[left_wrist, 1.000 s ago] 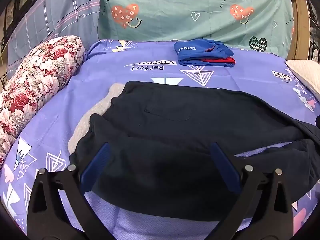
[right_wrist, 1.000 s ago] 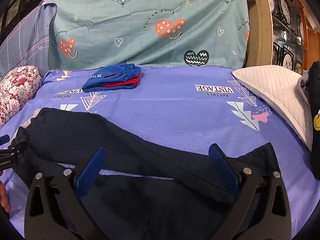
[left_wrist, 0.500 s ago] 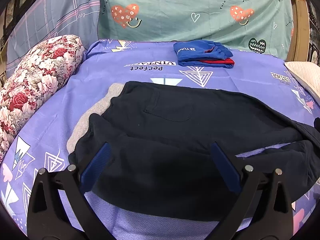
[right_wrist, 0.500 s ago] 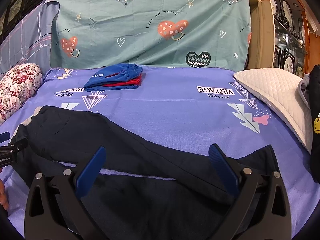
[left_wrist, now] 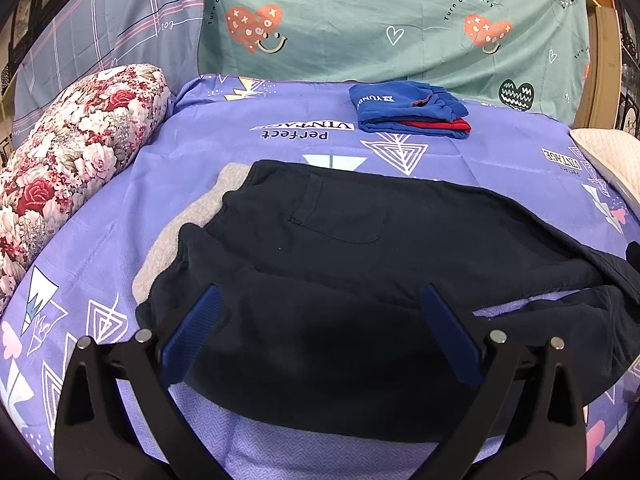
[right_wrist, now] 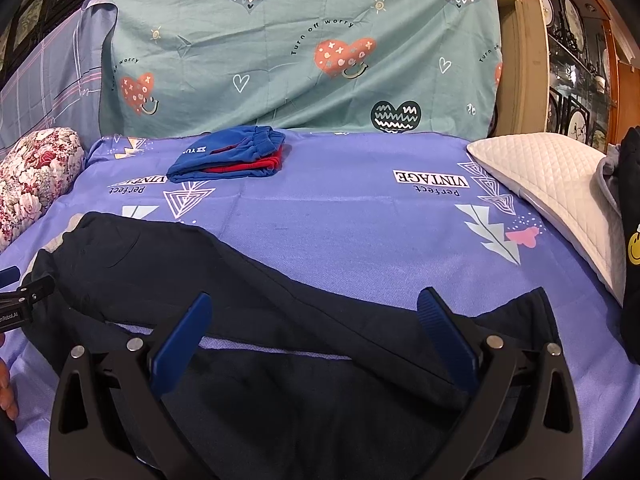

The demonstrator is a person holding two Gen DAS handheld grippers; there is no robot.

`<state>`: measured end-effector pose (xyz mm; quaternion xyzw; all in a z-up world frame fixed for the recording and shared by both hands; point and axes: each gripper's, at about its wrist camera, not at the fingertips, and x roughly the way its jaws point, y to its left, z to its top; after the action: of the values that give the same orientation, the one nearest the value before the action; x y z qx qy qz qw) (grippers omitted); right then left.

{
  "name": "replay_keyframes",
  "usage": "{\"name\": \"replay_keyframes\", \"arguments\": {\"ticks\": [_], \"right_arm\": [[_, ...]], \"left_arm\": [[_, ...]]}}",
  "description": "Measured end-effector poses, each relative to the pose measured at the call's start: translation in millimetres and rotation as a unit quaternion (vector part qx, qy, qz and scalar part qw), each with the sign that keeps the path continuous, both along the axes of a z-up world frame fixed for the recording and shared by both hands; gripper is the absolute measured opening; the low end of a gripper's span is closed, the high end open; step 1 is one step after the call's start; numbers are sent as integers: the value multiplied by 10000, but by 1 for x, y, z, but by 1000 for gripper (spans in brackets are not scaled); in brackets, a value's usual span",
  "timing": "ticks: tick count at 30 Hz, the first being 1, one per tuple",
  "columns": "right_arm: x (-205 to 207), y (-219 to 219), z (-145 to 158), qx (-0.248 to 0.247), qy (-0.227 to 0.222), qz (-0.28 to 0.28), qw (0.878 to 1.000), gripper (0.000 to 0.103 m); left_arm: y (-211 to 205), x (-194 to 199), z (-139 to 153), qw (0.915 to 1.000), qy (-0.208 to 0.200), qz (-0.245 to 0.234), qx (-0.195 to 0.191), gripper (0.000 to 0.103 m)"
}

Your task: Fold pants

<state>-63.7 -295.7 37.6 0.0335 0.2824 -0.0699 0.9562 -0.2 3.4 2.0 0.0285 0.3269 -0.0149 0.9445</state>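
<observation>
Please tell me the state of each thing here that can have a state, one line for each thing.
dark pants: spread flat on the bed, legs apart, not yet folded
blue and red clothes: folded, stacked at the far side
left gripper: open, above the pants, holding nothing
right gripper: open, above the legs, holding nothing
white pillow: lying flat at the bed edge

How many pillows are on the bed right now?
2. A floral pillow lies along the left edge of the bed, and a white quilted pillow lies along the right edge. Others may be hidden behind the green sheet at the back.
</observation>
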Motion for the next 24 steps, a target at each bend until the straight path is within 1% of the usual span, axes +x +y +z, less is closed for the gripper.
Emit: {"name": "replay_keyframes", "arguments": {"ticks": [24], "right_arm": [[2,0,-2,84,70,25,9999,102]], "left_arm": [[0,0,-2,10000,16,0,-7,101]]}}
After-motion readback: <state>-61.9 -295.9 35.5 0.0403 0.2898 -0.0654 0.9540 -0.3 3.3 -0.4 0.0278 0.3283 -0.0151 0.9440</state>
